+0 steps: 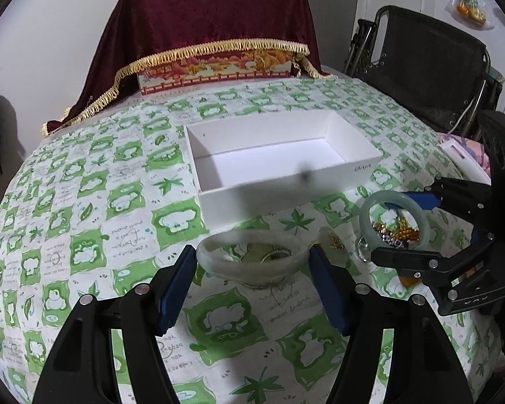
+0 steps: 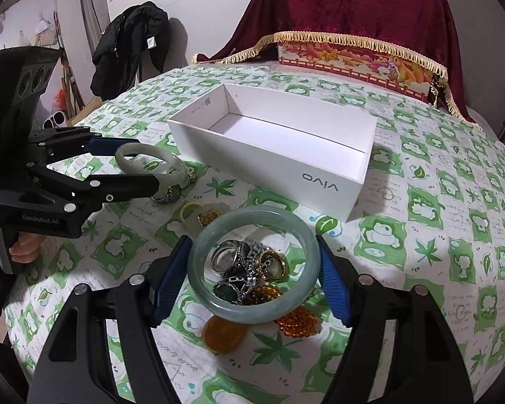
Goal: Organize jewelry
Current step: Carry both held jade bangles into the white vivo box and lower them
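Two tilted-down tongs, left tongs (image 1: pixel 252 256) and right tongs (image 2: pixel 252 262), each clamping a bangle.

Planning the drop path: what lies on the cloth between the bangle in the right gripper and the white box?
Only bare green-patterned tablecloth lies between the bluish bangle and the white box, seen in the right wrist view.

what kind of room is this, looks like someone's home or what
Most likely a lived-in room at home, not a shop or lab. A table under a green-and-white printed cloth, a dark jacket hung by the wall, and a folding chair beside a box draped in red velvet cloth all suggest that.
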Motion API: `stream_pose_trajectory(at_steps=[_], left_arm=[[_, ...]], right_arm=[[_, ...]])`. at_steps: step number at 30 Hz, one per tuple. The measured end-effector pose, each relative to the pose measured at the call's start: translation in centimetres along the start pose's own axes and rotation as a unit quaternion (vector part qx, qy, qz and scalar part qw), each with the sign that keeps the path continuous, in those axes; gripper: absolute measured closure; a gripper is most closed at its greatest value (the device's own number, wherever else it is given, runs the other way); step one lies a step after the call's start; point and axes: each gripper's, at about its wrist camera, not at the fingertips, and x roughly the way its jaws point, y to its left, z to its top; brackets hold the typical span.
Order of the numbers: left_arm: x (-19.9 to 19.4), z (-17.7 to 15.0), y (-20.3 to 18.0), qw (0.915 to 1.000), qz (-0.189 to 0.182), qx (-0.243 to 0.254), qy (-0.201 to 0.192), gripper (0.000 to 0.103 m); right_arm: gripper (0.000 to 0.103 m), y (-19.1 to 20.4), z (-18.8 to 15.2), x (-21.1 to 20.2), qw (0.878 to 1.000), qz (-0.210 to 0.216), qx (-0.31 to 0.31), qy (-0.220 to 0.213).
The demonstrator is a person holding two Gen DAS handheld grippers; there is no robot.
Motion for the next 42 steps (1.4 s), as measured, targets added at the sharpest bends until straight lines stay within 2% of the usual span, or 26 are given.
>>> stream_pose_trajectory(at_steps=[8,15,27,35,42], left_arm=[[-0.6,0.2,0.3,0.9999,0.004,-0.007,-0.013,0.034],[-2.0,0.4,0.3,0.9991,0.009,-0.011,-0.040,0.034],[-2.8,1.2,-0.1,0.9982,0.011,-0.007,-0.058,0.034],[-3.1,4.4,-0.6,0.9972,0.007,0.011,-0.073,0.034],[-0.3,7.2,-1.2,0.9981,0.003,0.033,-0.053,0.034]], right_arm=[[0.034,-0.5,0.1,-0.5,1.000,0.004,0.013,-0.012],[0.034,-0.8,0.3,-1.5,0.999,0.011,0.022,-0.036],[0.034,-1.4,0.9,-3.3,0.996,0.012,0.038,-0.076],[0.034,-2.5,3.4,-4.6,0.993,0.015,0.052,-0.109],[0.034,-3.8,6.8,-1.9,0.994,-0.005,0.043,-0.099]])
